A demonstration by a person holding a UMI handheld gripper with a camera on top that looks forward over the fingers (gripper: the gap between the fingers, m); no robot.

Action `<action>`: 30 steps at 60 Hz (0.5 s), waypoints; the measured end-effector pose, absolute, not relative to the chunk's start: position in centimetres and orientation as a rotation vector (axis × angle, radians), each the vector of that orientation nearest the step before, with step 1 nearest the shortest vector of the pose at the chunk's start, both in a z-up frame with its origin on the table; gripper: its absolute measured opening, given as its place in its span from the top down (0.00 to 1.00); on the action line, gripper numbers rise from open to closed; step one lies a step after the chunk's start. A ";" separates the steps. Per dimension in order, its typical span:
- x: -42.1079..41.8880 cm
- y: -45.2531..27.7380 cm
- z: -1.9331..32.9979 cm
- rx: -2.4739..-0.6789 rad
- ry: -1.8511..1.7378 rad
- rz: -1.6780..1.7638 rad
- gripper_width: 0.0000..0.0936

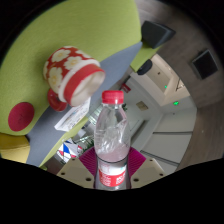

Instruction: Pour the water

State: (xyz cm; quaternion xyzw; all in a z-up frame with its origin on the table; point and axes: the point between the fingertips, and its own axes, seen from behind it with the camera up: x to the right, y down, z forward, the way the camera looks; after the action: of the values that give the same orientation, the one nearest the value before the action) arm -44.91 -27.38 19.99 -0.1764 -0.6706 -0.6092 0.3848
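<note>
Two fingers of the gripper (112, 172) show nearest the lens, magenta pads (88, 160) on their inner faces; both press against the lower body of the water bottle (113, 140), so the jaws are clamped on it; bottle is clear plastic, red cap (113, 97) screwed on, red label band near its base, partly hidden by the fingers; it sits upright relative to the fingers while the scene around it appears tilted; water level cannot be read. Just behind the bottle, to its left, a small white packet with red and blue print (70, 148) lies at the edge of a yellow-green table (60, 30). Beyond that, a red-and-white patterned mug (70, 77) rests on the table, its open mouth toward the bottle; a red disc (21, 117) lies further left. Farthest, right of the bottle, pale floor (175, 130) and dark furniture, detail unclear.
</note>
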 end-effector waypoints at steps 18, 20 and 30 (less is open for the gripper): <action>-43.1 -31.1 30.9 -1.015 -1.110 -0.978 0.62; -41.8 -31.3 32.9 -1.094 -1.011 -0.844 0.62; -40.2 -32.8 33.0 -1.393 -0.529 -0.278 0.62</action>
State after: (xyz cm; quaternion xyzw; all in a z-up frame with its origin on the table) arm -40.22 -32.84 33.01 -0.6318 -0.2401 -0.1260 0.7261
